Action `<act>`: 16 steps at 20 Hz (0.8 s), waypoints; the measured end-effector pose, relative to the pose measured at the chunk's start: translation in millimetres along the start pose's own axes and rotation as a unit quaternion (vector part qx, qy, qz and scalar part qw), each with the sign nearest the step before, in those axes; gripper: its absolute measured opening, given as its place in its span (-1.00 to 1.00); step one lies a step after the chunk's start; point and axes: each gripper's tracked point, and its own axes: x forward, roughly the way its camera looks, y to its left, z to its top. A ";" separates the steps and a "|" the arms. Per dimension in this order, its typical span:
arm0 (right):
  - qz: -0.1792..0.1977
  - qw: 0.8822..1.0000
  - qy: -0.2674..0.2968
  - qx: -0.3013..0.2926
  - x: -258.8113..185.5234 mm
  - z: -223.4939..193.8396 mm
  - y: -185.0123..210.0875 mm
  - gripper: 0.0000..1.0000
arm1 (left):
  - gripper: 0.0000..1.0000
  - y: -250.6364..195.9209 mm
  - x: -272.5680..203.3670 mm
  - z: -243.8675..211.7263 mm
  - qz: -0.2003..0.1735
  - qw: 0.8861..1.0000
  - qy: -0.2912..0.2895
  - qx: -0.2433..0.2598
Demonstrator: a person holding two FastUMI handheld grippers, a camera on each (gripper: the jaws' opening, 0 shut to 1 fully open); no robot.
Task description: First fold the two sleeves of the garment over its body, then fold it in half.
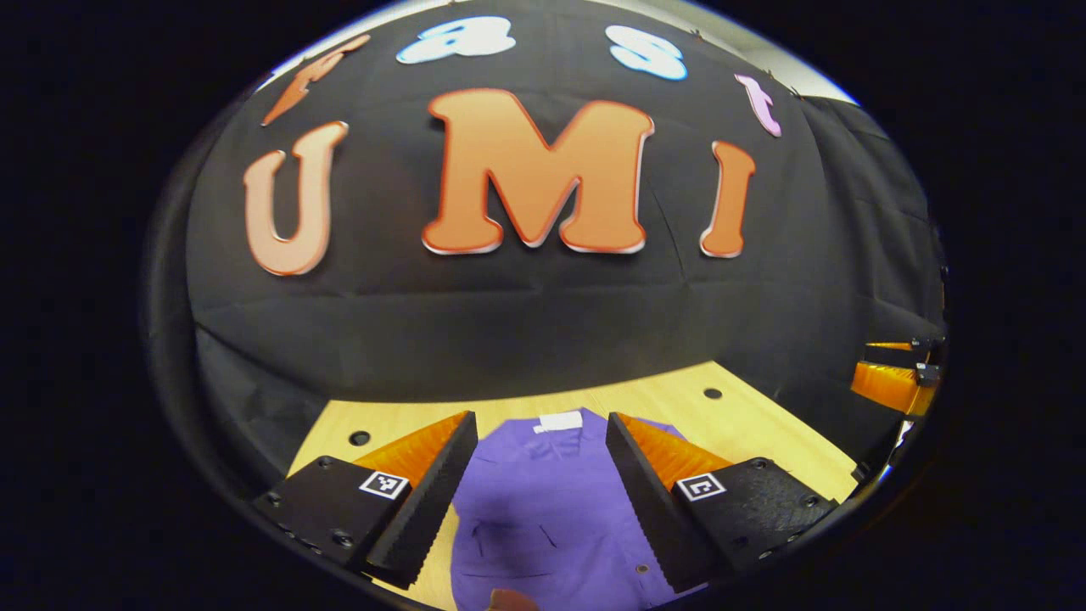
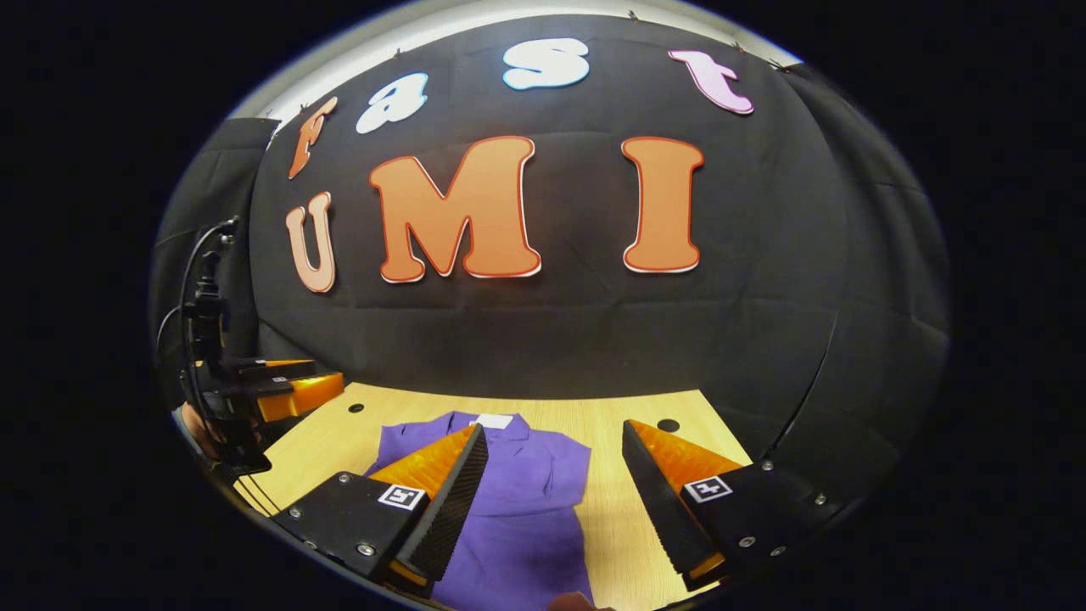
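Since the purple shirt lying flat on the wooden tabletop looks light, limp and prone to bunching, pinch it at a hem or sleeve edge; your left gripper and right gripper gape wide above it, empty.

light: even, overhead | shadows: soft | focus: sharp | edges: strong fisheye bending

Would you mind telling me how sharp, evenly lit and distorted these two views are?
Left gripper view: strong fisheye bending of the table edge; the purple garment is sharp, with a soft shadow between the left gripper fingers. Right gripper view: same curvature, even light, no glare, shadow under the right gripper.
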 end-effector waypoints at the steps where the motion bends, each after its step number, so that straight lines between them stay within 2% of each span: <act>1: 0.003 1.000 -0.015 -0.004 -0.2 3.2 3.3 0.90 | 0.97 10.7 -11.6 7.3 0.015 1.000 -0.019 0.005; 4: 0.010 0.999 -0.049 -0.020 -1.5 11.8 11.0 0.89 | 0.96 39.4 -54.8 24.1 0.056 0.995 -0.085 0.006; 8: 0.027 0.996 -0.075 -0.037 -7.3 18.5 24.6 0.89 | 0.94 50.4 -104.8 33.8 0.077 0.988 -0.135 -0.004; 10: 0.027 0.997 -0.070 -0.037 -6.1 12.3 25.3 0.89 | 0.94 54.1 -117.4 31.5 0.081 0.985 -0.151 -0.007; 13: 0.016 0.999 -0.003 -0.035 -1.3 -33.2 15.9 0.89 | 0.93 58.6 -113.9 1.3 0.095 0.990 -0.103 0.012; 16: 0.005 0.996 0.091 -0.025 -5.1 -96.5 2.6 0.89 | 0.94 63.0 -104.8 -63.6 0.089 0.996 -0.015 0.007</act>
